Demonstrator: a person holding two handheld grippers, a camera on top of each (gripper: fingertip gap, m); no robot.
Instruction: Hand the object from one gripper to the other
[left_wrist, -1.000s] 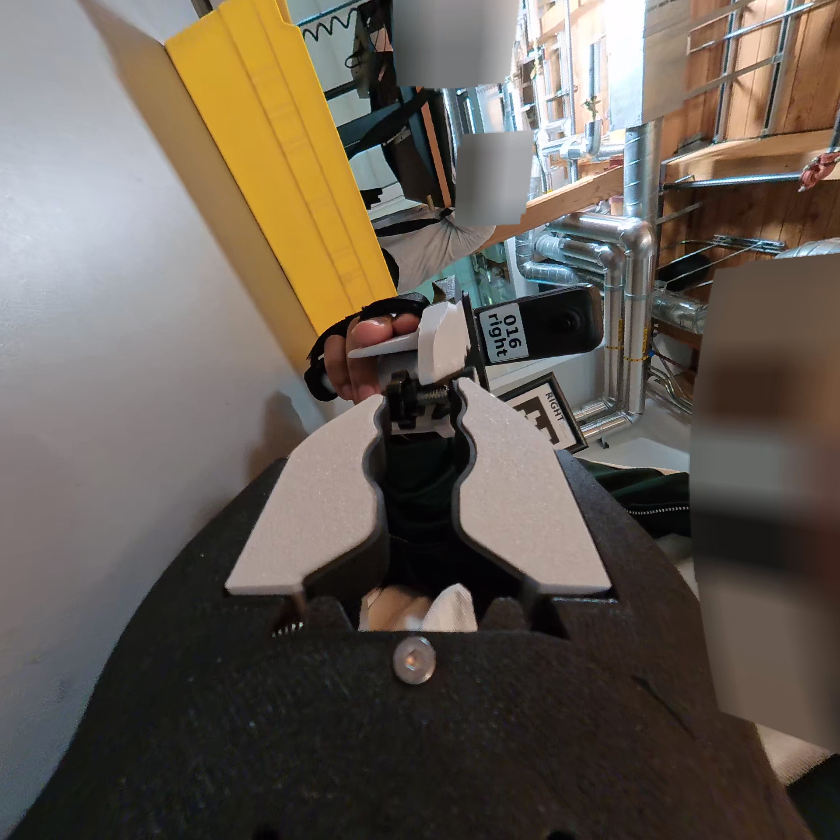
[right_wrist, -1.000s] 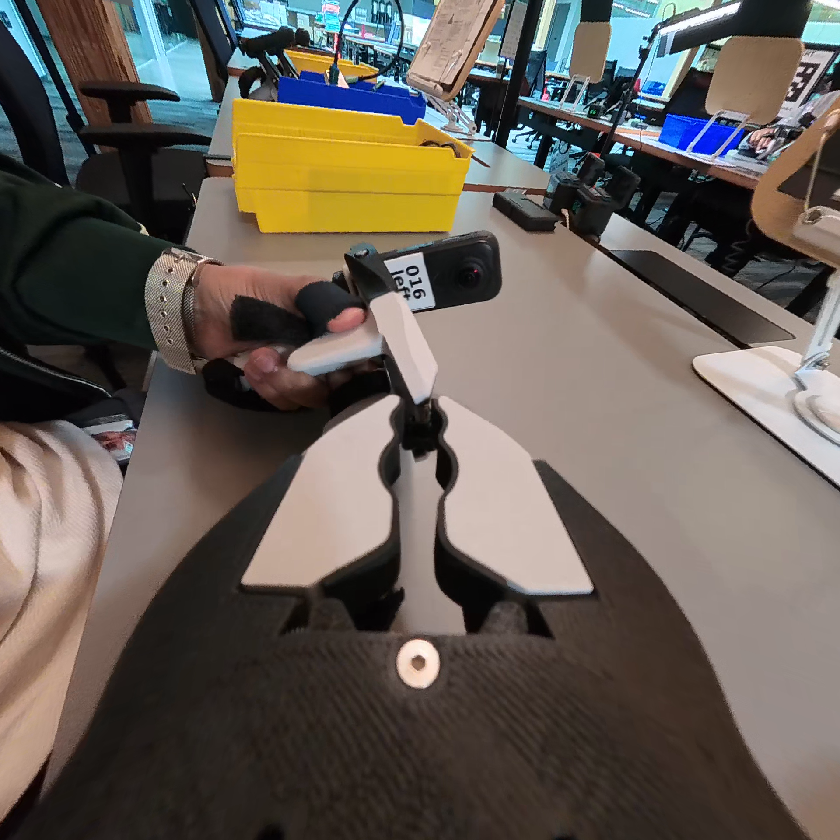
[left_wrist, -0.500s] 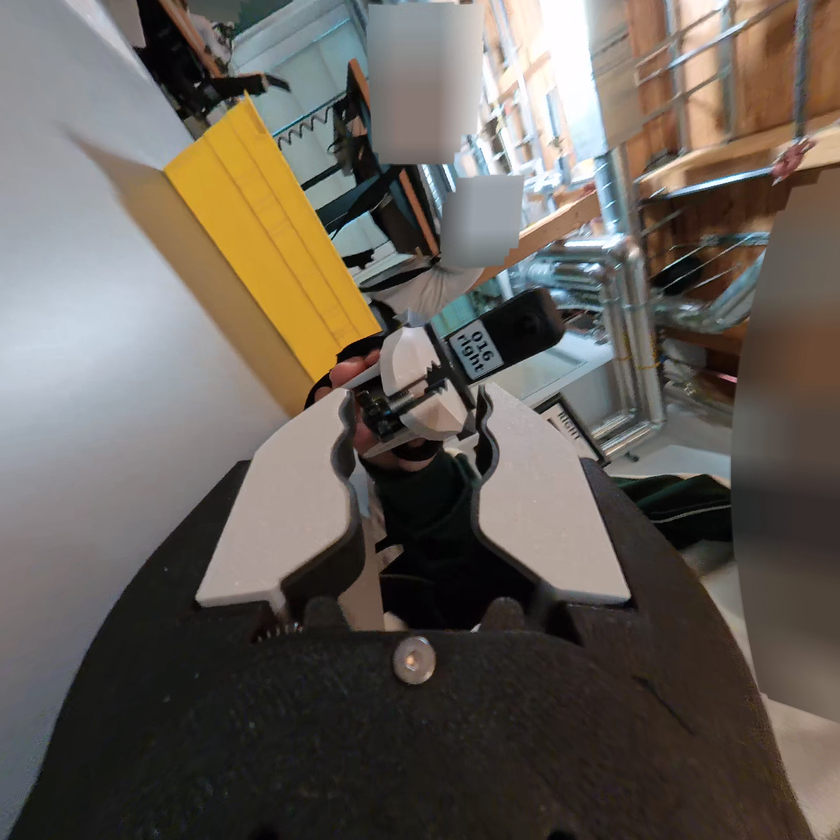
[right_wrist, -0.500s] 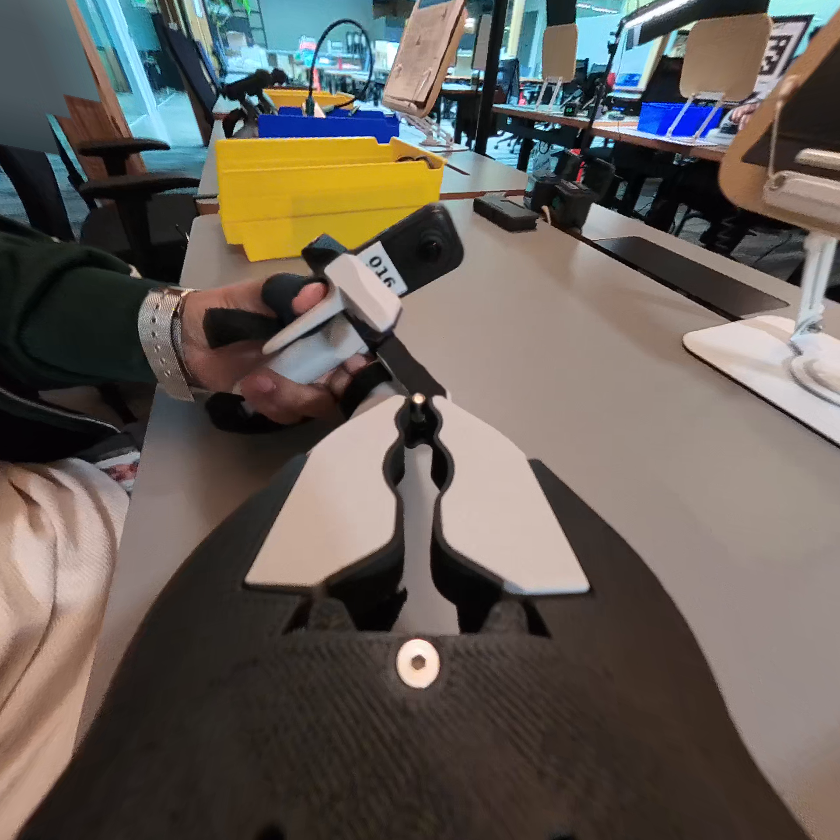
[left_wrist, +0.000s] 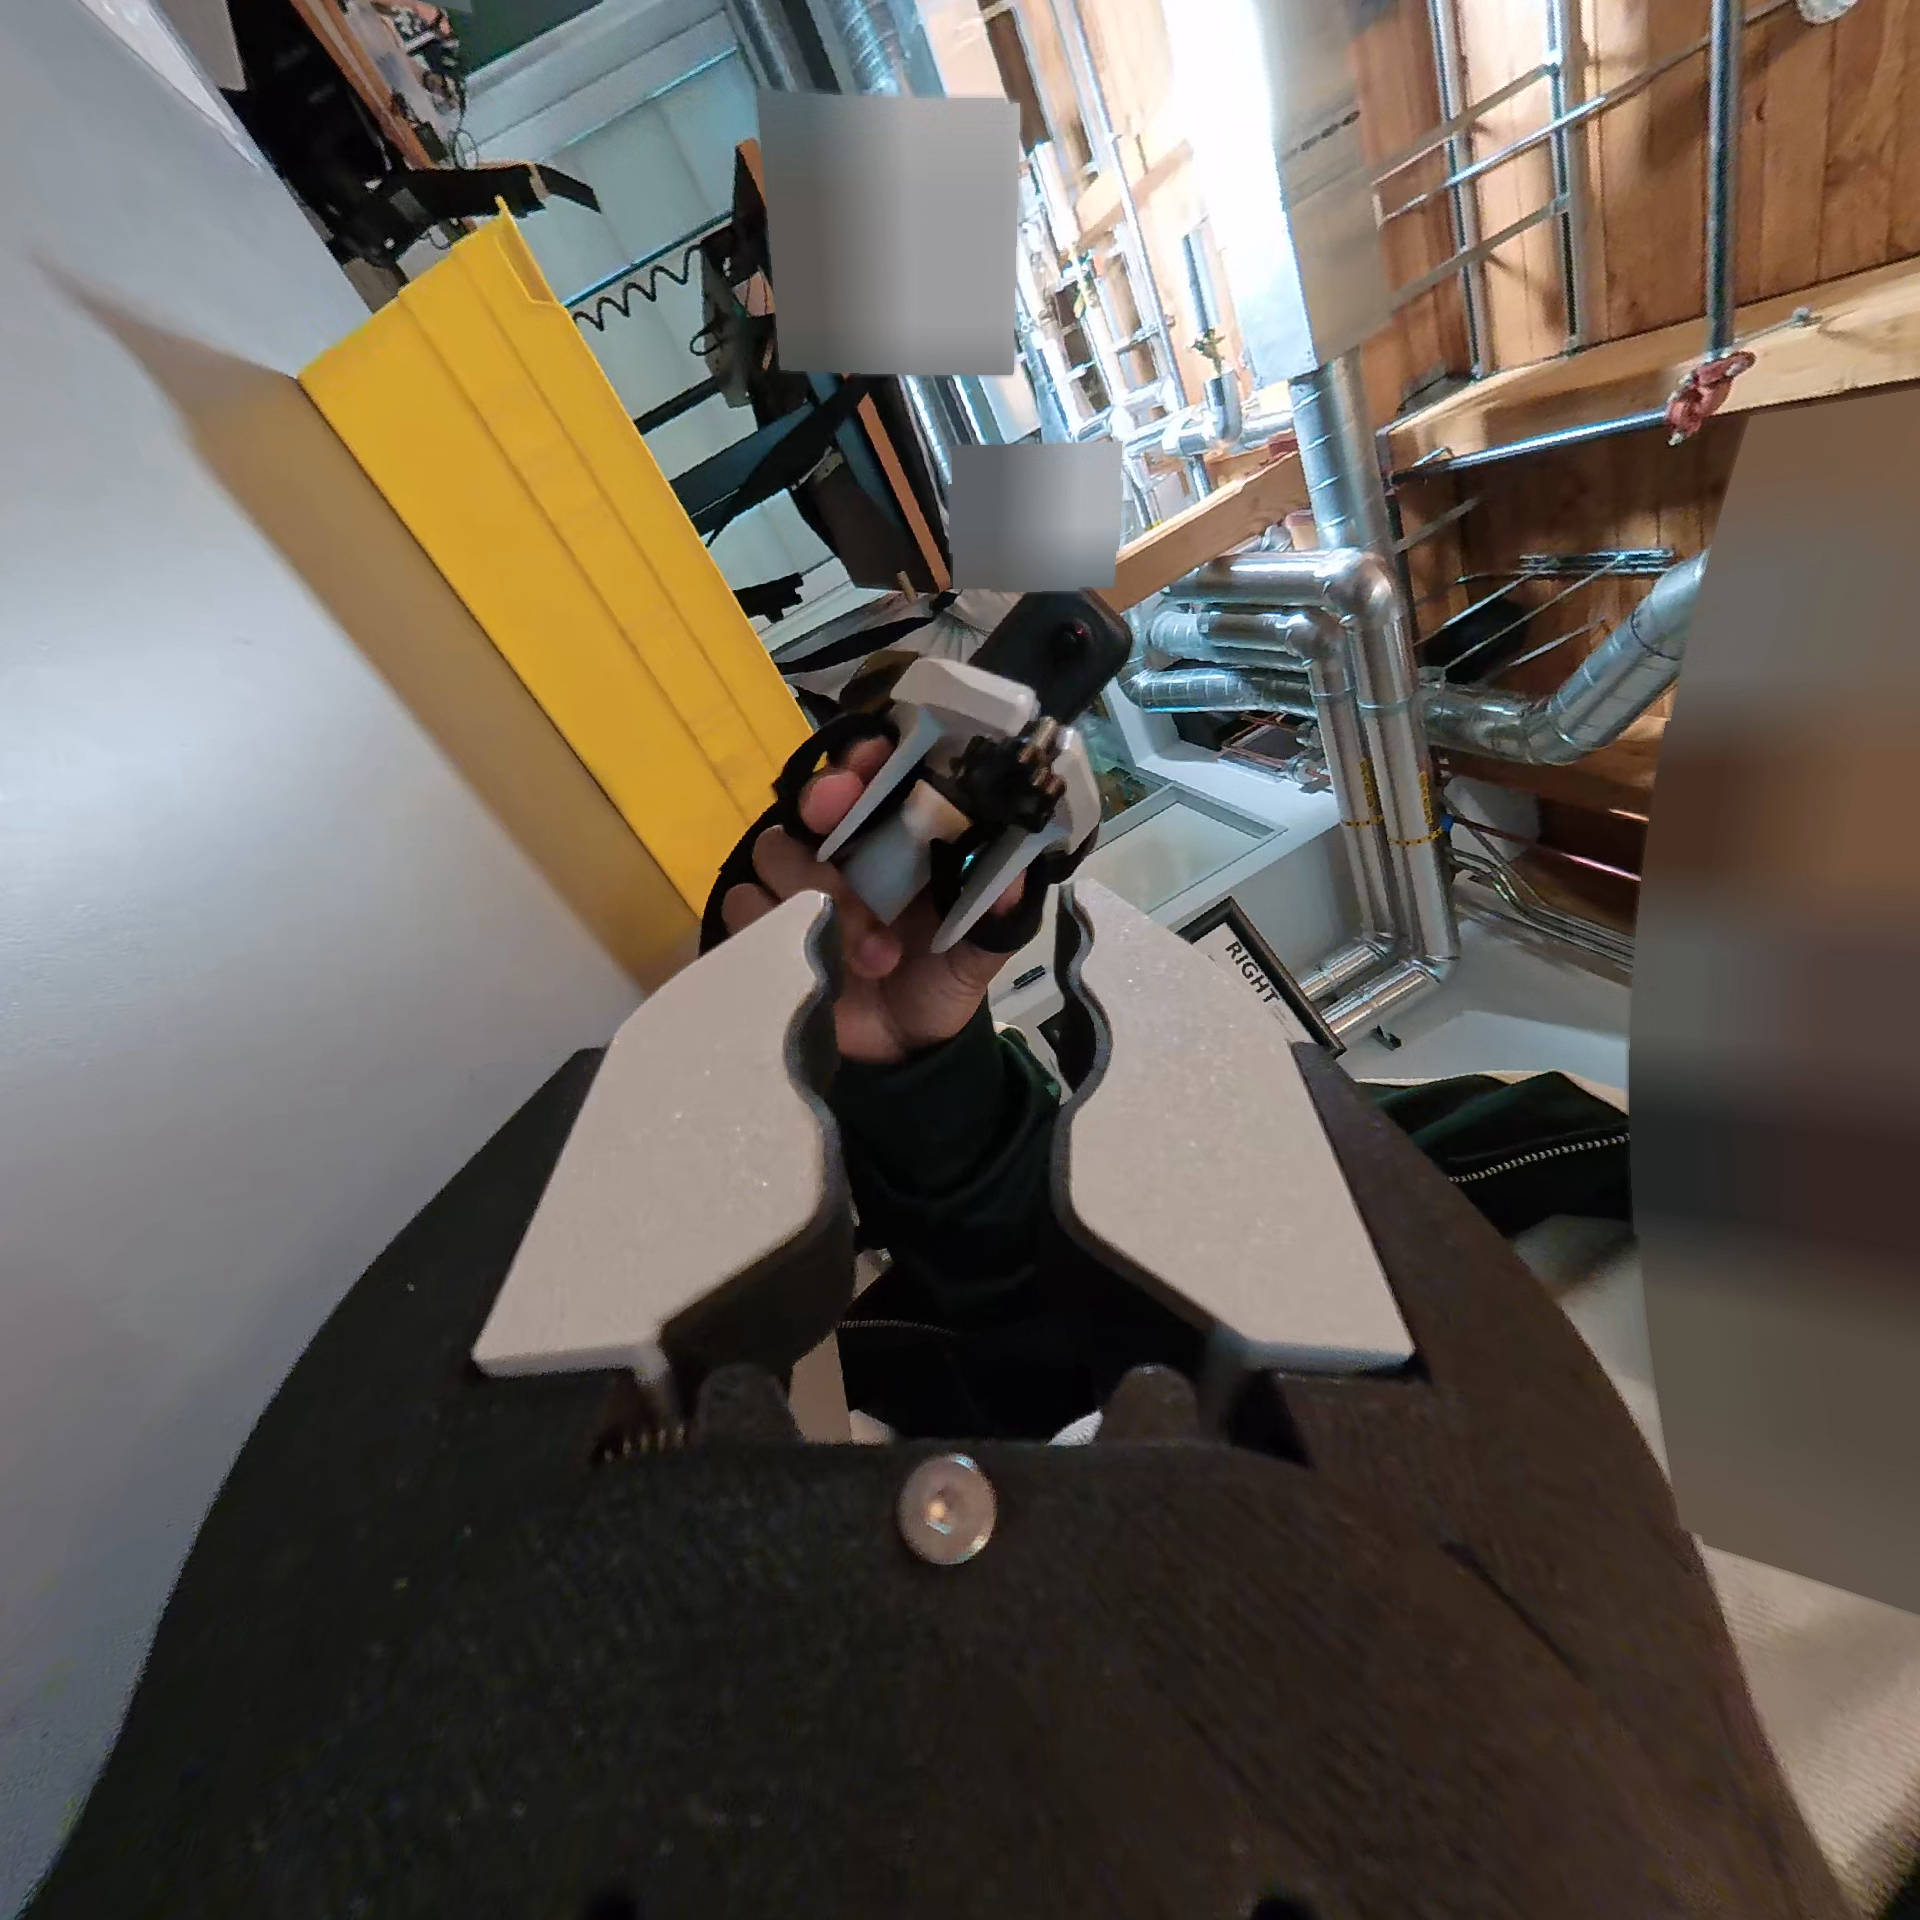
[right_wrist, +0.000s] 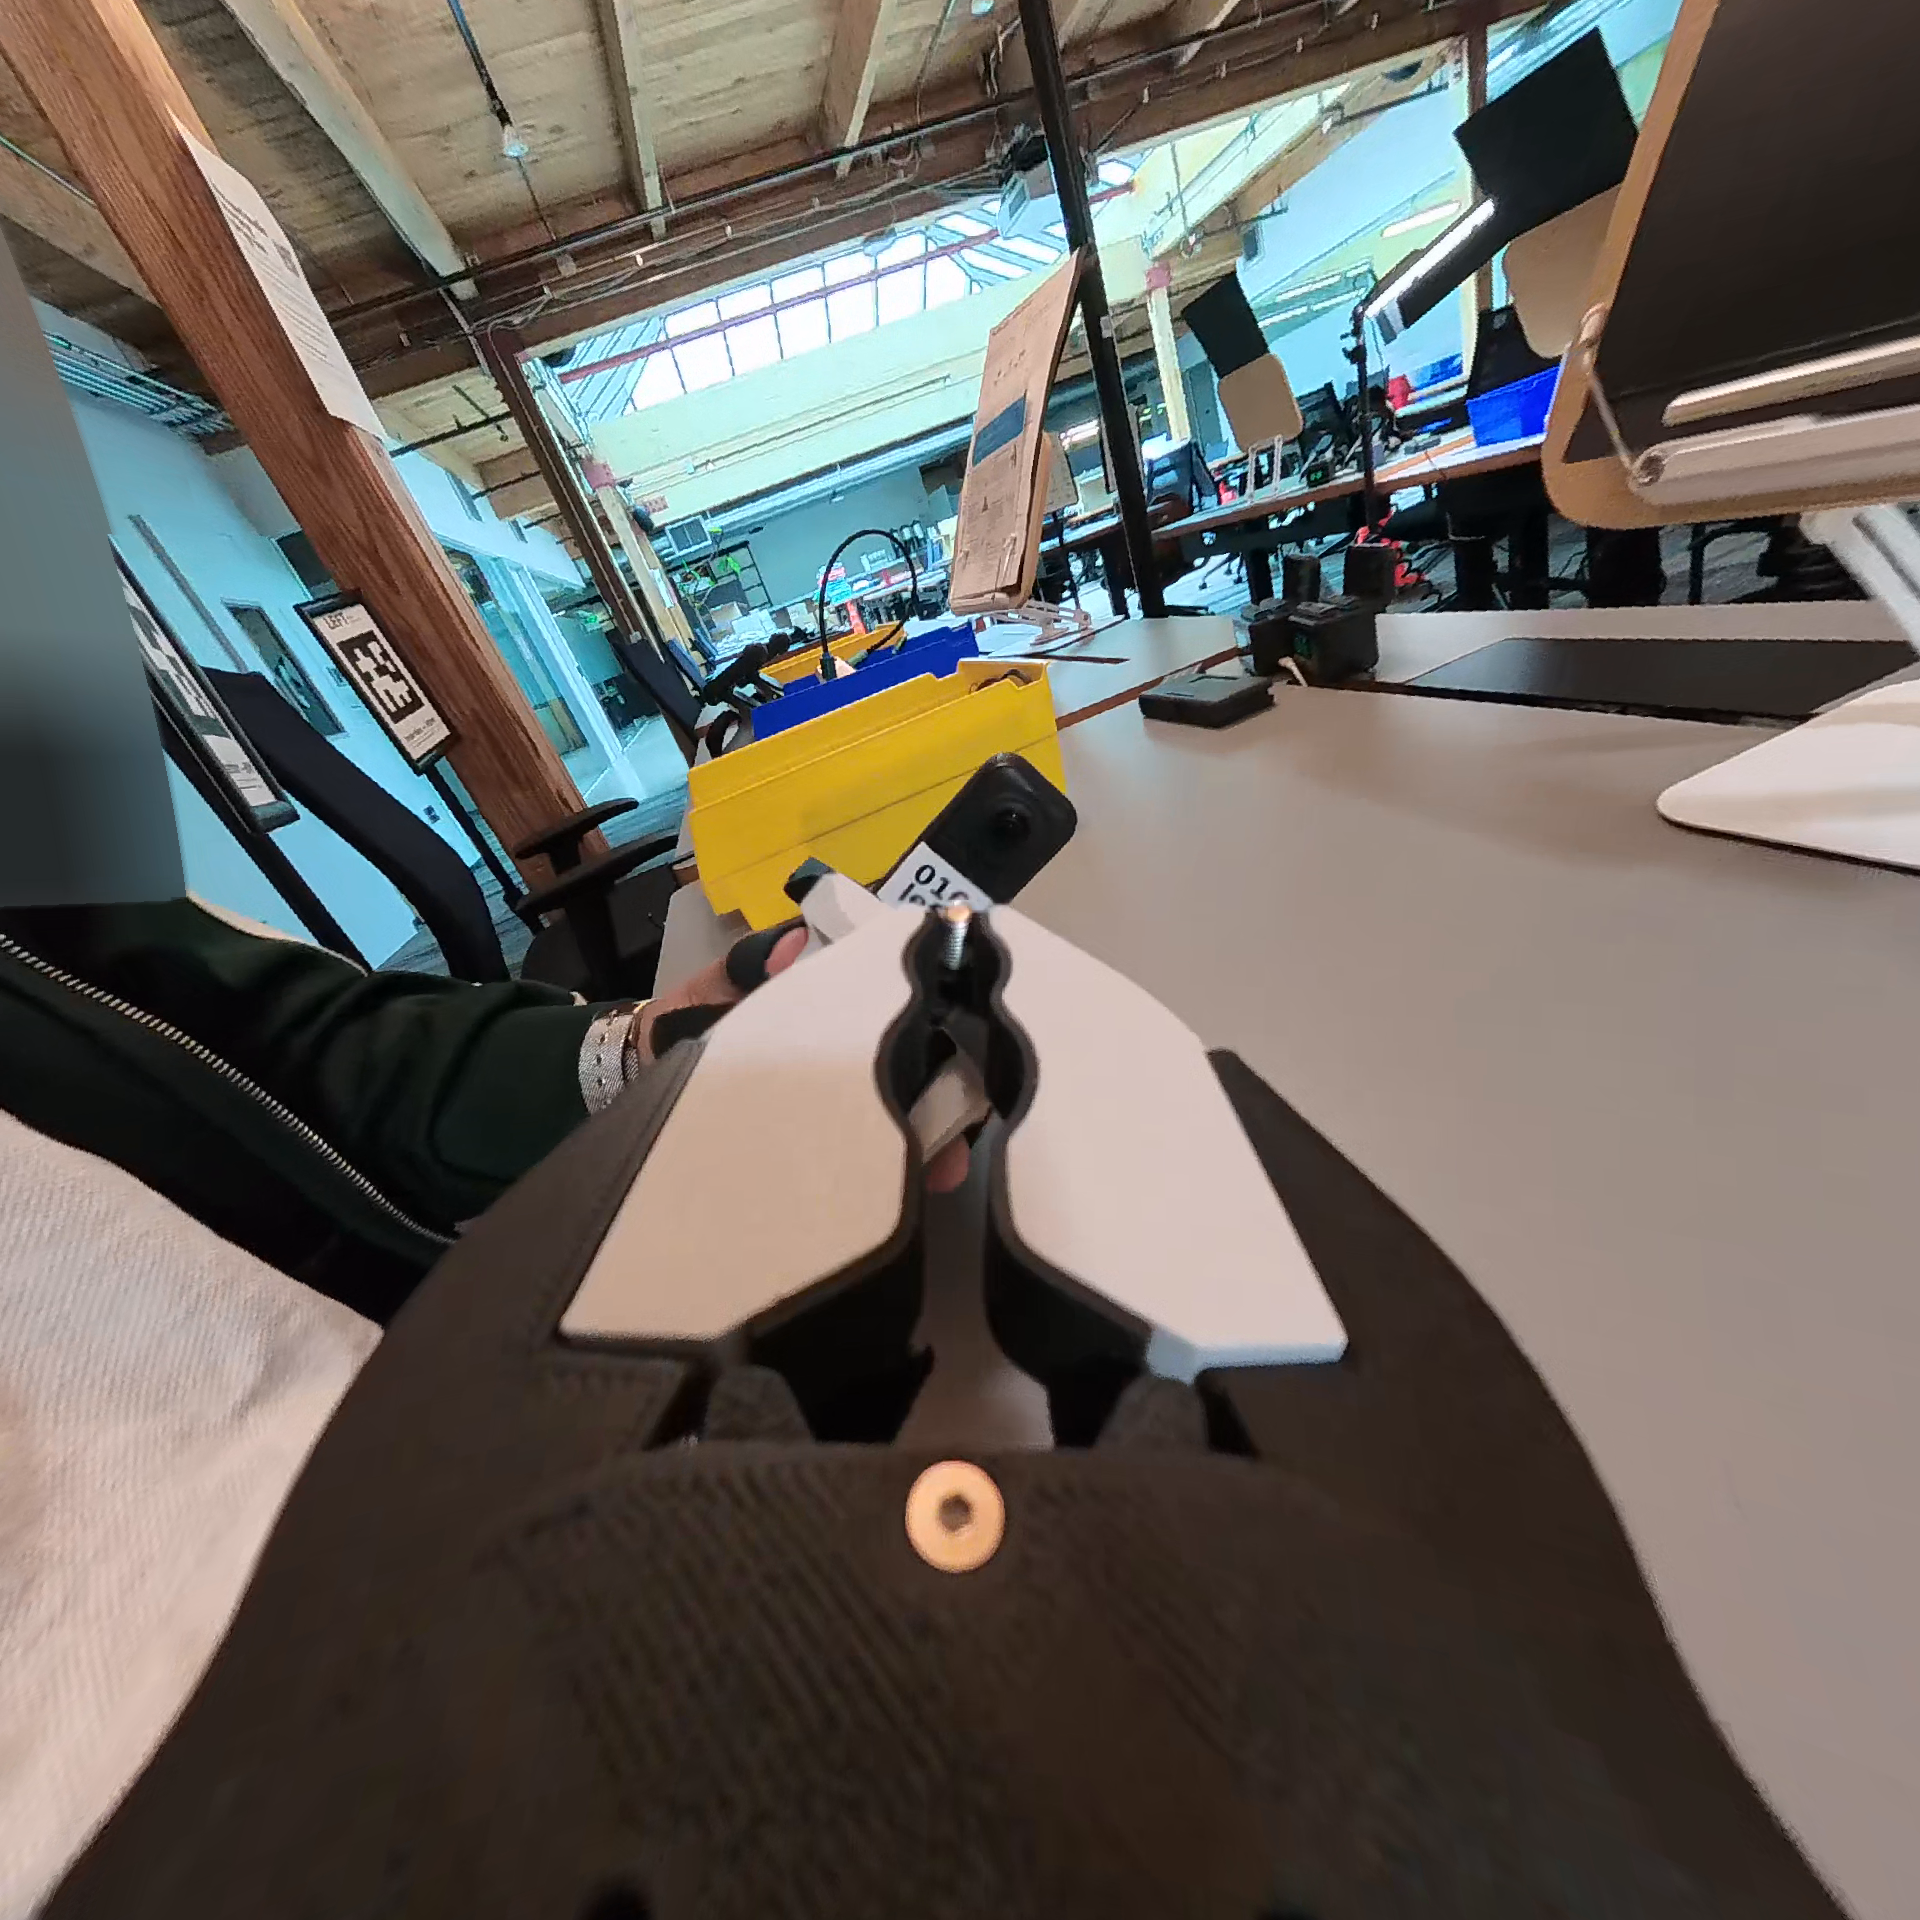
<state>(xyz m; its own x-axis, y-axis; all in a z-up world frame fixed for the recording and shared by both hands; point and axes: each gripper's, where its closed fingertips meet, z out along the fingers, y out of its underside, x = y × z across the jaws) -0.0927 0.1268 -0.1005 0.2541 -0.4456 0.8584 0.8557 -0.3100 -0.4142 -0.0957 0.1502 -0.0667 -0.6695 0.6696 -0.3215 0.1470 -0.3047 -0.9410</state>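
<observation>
The object is a black knob with a threaded metal screw. My right gripper is shut on it, with the screw tip poking out past the fingertips. In the left wrist view the right gripper is a short way ahead, tilted, with the black knob clamped between its white fingers. My left gripper is open and empty, its fingers spread apart below the right gripper and clear of the knob. In the right wrist view the left gripper's camera shows just beyond my fingertips; its fingers are hidden.
A yellow bin stands on the grey table behind the grippers, with a blue bin behind it. It also shows in the left wrist view. A white stand base and black devices lie to the right. Spacing between my two grippers at the tips: around 4 cm.
A second ago both grippers met at the knob. The left gripper has opened and let go. The right gripper has drawn away and upward with the knob in it.
</observation>
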